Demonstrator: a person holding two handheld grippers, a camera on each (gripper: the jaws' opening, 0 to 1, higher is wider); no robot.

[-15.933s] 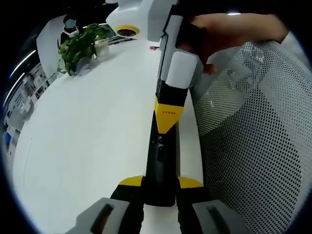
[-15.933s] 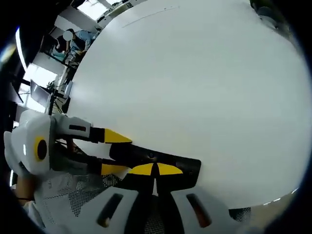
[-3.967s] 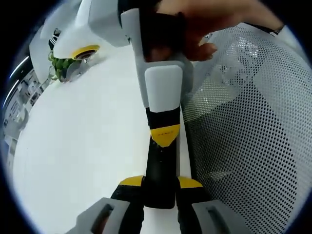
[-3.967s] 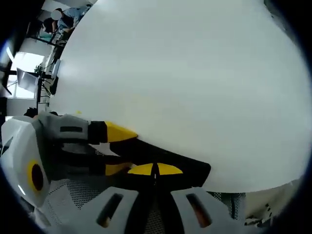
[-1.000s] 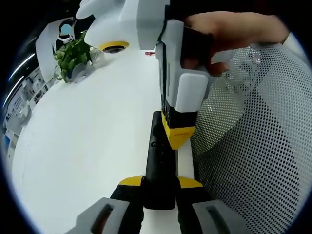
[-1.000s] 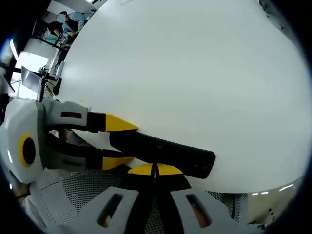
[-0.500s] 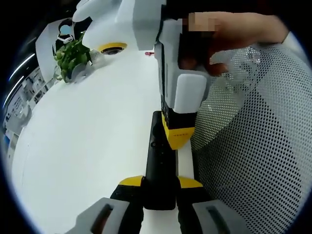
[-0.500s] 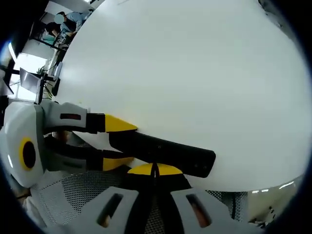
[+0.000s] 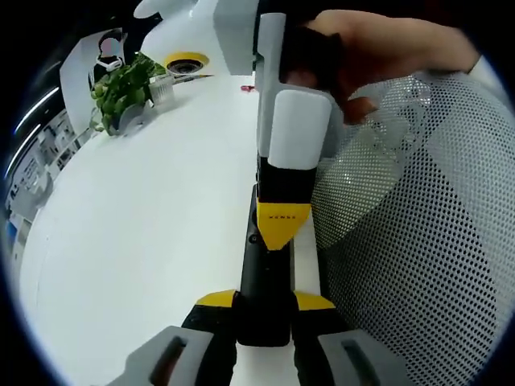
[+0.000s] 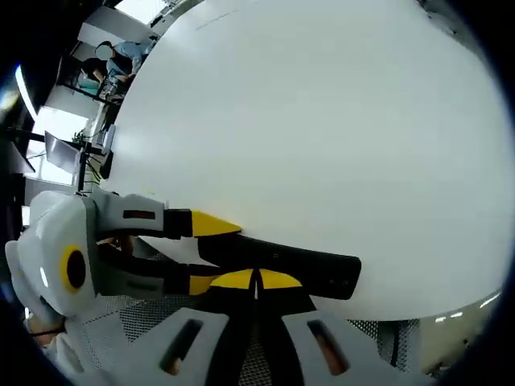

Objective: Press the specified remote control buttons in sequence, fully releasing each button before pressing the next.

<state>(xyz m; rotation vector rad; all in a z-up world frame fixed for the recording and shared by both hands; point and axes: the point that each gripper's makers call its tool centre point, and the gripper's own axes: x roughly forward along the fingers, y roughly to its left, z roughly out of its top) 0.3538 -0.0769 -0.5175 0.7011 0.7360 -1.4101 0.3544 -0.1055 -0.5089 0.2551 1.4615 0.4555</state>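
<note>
no readable text showing anywhere, a tiny dark marking sitting on the yellow tip of the right tool, too small and blurred to make out

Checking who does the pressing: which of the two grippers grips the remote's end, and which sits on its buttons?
The left gripper clamps the remote end; the right gripper, jaws together, sits on its buttons.

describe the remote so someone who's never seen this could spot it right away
Find the big white table and follow its edge beside the mesh chair. There the left gripper clamps one end of a long, slim black remote, while the right gripper's yellow tips meet its top. It is the table's lone dark bar.
</note>
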